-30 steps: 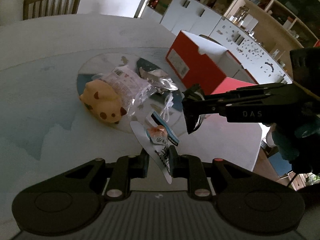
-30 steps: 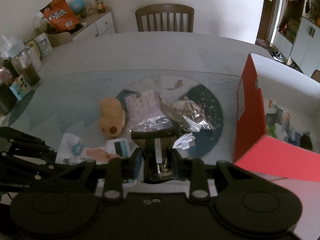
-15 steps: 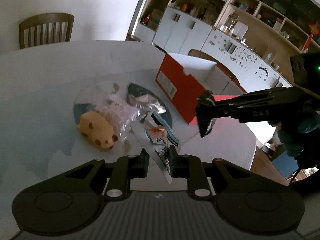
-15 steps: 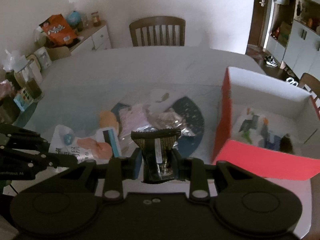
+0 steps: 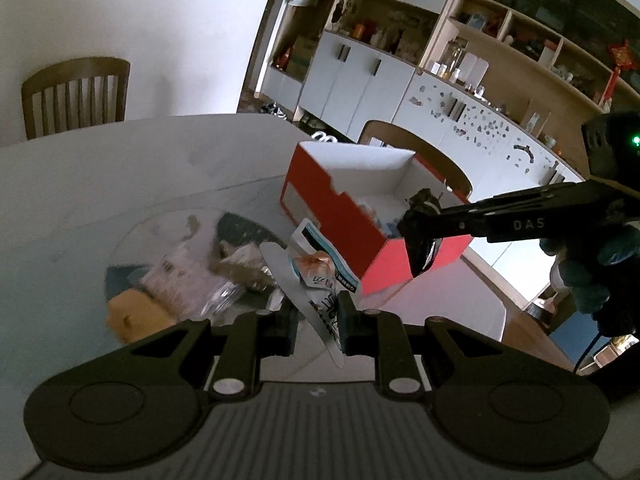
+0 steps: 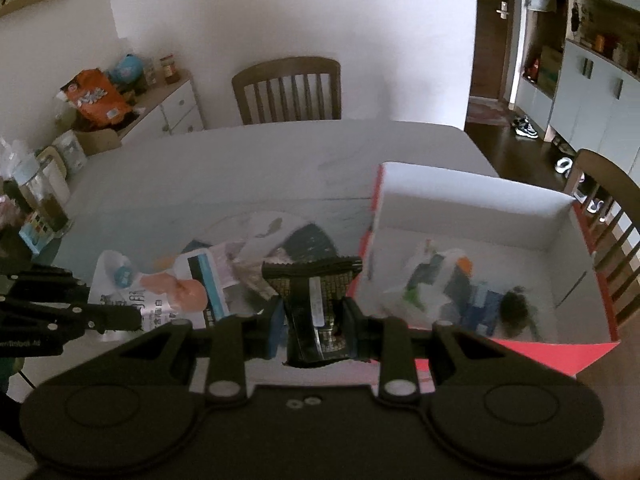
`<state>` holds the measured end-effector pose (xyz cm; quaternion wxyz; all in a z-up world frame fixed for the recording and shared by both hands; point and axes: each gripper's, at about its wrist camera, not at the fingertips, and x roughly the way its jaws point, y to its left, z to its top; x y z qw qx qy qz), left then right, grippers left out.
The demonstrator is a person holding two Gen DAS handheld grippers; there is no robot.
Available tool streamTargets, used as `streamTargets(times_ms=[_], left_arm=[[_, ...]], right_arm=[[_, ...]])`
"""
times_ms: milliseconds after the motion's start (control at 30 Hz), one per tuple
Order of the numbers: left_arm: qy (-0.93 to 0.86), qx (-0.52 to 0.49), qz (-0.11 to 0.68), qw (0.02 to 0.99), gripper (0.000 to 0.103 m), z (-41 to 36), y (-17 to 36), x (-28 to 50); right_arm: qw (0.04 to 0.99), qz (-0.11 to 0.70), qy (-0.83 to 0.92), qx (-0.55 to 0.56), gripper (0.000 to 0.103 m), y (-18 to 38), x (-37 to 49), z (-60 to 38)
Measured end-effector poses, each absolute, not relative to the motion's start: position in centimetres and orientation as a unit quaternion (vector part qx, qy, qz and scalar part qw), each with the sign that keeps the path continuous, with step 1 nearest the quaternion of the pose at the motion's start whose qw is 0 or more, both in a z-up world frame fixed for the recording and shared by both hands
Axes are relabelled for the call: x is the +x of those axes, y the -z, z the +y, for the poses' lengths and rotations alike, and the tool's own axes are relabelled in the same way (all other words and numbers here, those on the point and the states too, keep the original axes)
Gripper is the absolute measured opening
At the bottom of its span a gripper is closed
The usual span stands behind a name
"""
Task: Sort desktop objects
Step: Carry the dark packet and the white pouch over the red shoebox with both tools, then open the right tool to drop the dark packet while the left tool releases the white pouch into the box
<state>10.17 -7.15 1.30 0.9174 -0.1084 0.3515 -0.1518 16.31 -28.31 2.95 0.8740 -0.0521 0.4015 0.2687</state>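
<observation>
My left gripper (image 5: 318,320) is shut on a white snack packet (image 5: 316,276) with an orange picture and holds it above the table; the packet also shows in the right wrist view (image 6: 168,292). My right gripper (image 6: 314,320) is shut on a dark snack packet (image 6: 316,300), held in the air beside the left wall of the red box (image 6: 560,352). In the left wrist view the right gripper (image 5: 420,240) hangs over the red box (image 5: 320,196), which has white inner walls and holds several items.
On the table lie a clear plastic bag (image 5: 192,280), a silver foil packet (image 5: 244,264) and a yellow plush toy (image 5: 136,316) on a round mat (image 5: 160,228). Wooden chairs (image 6: 288,88) stand at the table's far side and right. A jar and clutter (image 6: 44,200) sit at the left edge.
Both grippers have risen from the table with their packets. The right gripper has moved right, toward and over the red box.
</observation>
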Motion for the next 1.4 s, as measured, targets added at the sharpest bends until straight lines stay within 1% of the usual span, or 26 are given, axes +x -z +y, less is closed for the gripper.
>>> streamTargets(times_ms=[333,600,1000,1400], left_arm=[[0.161,-0.115,0.326,0.924,0.018,-11.9,-3.0,14.1],[0.162,-0.113,0.324,0.925,0.018,-15.9,-3.5,17.4],[0.164,-0.097,0.346,0.918,0.018,-21.5,-2.7,22.4],[0.171,-0.069,0.400,0.898,0.018,-25.1,0.2,27.6]], right_arm=[[0.878,0.395,-0.266,-0.053,0.030,-3.4,19.9,-32.8],[0.877,0.396,-0.266,-0.051,0.030,-3.3,22.9,-36.3],[0.873,0.406,-0.265,-0.053,0.030,-1.9,26.8,-40.3],[0.863,0.424,-0.264,-0.075,0.030,0.4,30.8,-41.8]])
